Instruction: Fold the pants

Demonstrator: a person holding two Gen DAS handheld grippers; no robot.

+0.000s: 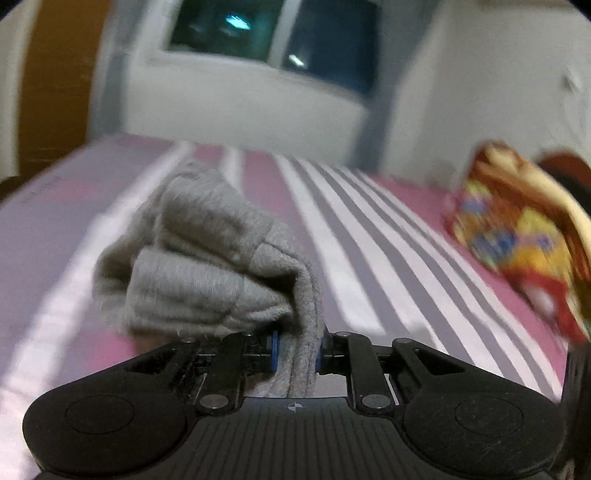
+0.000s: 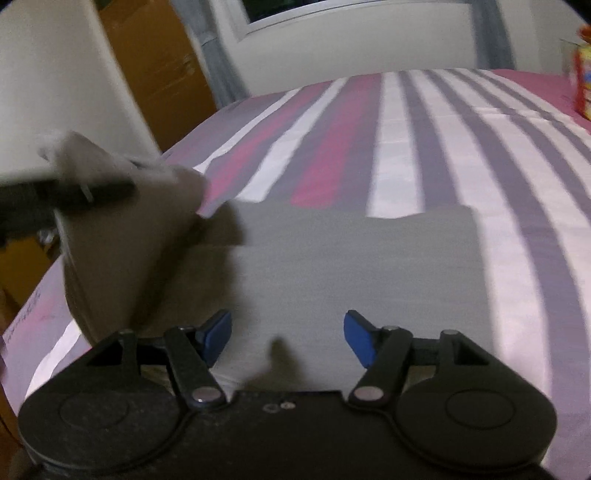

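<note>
The landmark here is the striped bedsheet — pink, white and grey bands running away toward a window in the far wall.

In the left wrist view, the left gripper sits low over the sheet with its blue-tipped fingers drawn close together, pinching a thick fold of the grey pants. The knit fabric runs between the pads and bunches up ahead of them in a rumpled lump lifted off the sheet's pink and white bands. Farther right on the sheet, near its far edge, lies a colourful patterned cloth in yellow, red and blue; it is blurred, so its kind cannot be told.

In the right wrist view, a lifted part of the pants hangs tilted at the left above the sheet's near left edge, with a dark blurred bar across it — that is the other gripper, too smeared to read. The rest of the garment lies flat on the bedsheet as a smooth grey rectangle in the middle. The right gripper hovers at the near edge of that flat part, its blue fingers spread wide apart, nothing pressed between them. A brown cardboard box stands beyond the sheet's left side.
</note>
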